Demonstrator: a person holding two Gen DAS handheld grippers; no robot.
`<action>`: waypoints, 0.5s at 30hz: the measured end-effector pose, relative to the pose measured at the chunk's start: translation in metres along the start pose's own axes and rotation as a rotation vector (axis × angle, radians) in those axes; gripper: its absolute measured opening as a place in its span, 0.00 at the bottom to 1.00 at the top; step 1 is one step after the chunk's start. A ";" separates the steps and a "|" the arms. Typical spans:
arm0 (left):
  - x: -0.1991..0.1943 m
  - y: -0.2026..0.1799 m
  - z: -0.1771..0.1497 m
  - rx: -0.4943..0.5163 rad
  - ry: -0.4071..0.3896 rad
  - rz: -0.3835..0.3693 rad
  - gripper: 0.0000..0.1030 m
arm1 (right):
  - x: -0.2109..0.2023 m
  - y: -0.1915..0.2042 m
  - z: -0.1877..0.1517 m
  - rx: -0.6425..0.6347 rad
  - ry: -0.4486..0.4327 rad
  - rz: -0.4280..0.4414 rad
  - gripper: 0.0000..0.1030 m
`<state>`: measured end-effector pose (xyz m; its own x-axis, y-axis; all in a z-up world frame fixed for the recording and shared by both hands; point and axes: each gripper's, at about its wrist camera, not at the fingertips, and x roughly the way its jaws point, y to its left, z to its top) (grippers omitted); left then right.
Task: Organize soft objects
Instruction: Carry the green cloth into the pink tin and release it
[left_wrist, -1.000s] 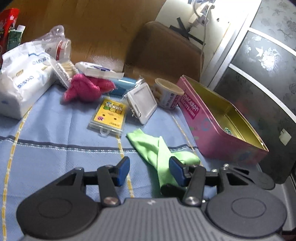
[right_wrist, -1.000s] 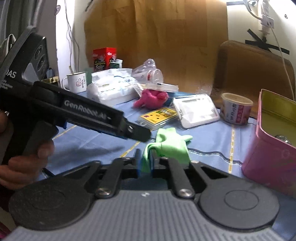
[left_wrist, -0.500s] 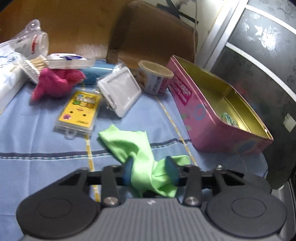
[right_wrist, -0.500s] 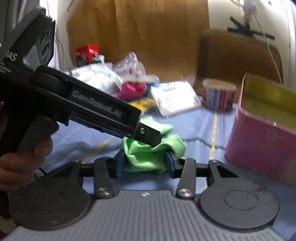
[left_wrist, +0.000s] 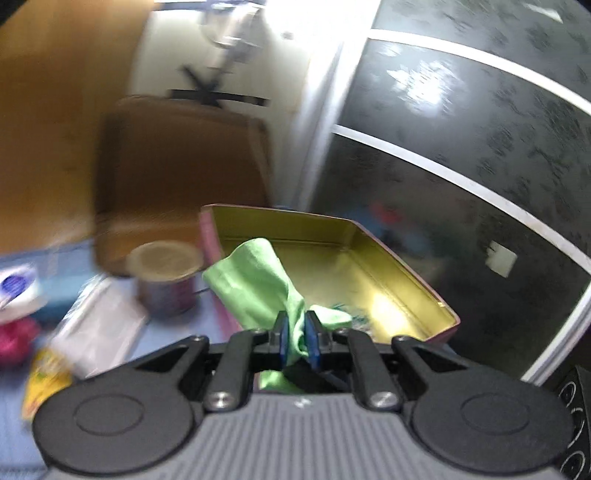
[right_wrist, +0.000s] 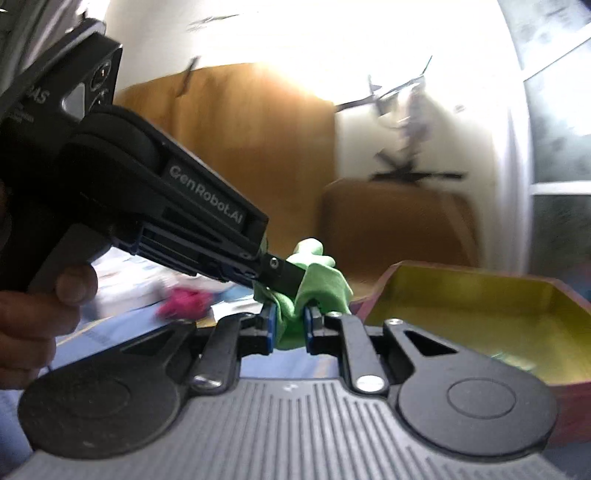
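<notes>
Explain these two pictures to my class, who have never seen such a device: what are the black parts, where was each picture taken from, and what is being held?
No robot here: a person holds a handheld two-finger gripper in each hand, each with a camera looking along its fingers. The ribbed black shape at the bottom of each picture is that gripper's own body.

The left camera shows the left gripper shut on a green cloth, in front of an open pink tin with a gold inside. Beside it stand a small cup, a white case and a pink cloth, all blurred, on a blue tablecloth.

The right camera shows the right gripper pinching the same cloth, with the left gripper reaching in from the left.
</notes>
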<state>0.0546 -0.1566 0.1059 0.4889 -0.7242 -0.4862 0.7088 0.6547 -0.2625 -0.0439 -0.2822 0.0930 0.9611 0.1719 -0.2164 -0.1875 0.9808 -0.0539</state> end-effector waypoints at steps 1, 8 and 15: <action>0.013 -0.007 0.003 0.014 0.010 -0.010 0.09 | 0.002 -0.009 0.000 0.009 0.007 -0.032 0.17; 0.091 -0.044 0.018 0.128 0.036 0.114 0.31 | 0.047 -0.065 -0.006 0.029 0.113 -0.244 0.45; 0.060 -0.024 0.002 0.064 0.007 0.127 0.32 | 0.036 -0.086 -0.015 0.131 0.113 -0.255 0.50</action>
<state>0.0683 -0.2159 0.0849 0.5736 -0.6346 -0.5179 0.6723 0.7259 -0.1449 0.0034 -0.3622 0.0751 0.9437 -0.0851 -0.3197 0.0914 0.9958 0.0047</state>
